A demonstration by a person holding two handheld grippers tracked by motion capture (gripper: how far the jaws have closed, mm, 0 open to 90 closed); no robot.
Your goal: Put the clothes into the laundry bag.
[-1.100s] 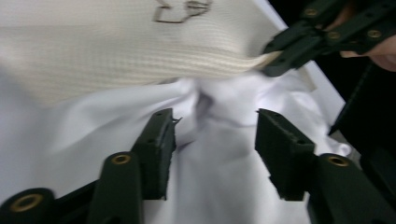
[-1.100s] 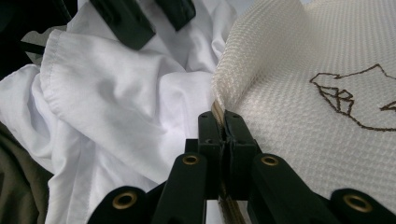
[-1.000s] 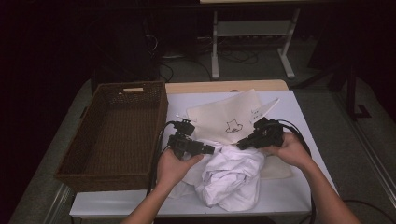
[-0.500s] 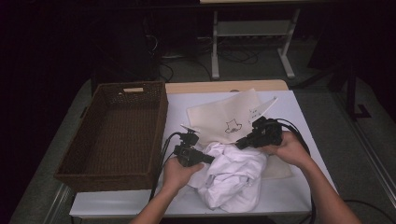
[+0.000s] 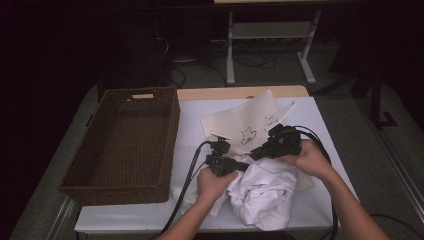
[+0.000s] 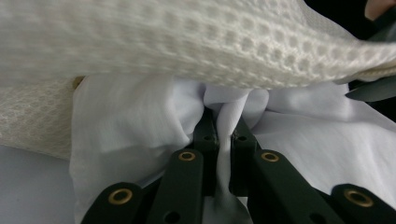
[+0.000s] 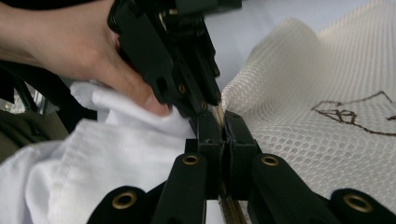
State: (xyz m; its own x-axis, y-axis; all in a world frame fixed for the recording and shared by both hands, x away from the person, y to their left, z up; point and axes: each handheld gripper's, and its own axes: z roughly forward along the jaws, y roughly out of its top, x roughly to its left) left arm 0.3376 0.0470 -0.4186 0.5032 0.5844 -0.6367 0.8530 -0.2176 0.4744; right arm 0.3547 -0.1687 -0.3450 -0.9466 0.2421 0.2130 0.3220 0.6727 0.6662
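Basket (image 5: 125, 145) at the table's (image 5: 190, 120) left edge — nothing inside. White shirt (image 5: 265, 192) crumpled near the front edge, partly under a cream mesh bag (image 5: 240, 127). Left gripper (image 6: 223, 133) pinches shirt cloth — right gripper (image 7: 219, 122) clamps the bag's edge.

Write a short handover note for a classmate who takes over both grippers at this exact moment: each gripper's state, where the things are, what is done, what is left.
Left gripper: shut on a fold of the white garment.
Right gripper: shut on the edge of the cream mesh laundry bag, beside the left gripper.
Things: the garment lies crumpled at the table's front, its upper part under the bag's lifted edge; the wicker basket stands empty at the left.
Done: both pieces gripped, bag edge raised over the garment.
Left, probably: work the garment fully into the bag; most of it is outside.
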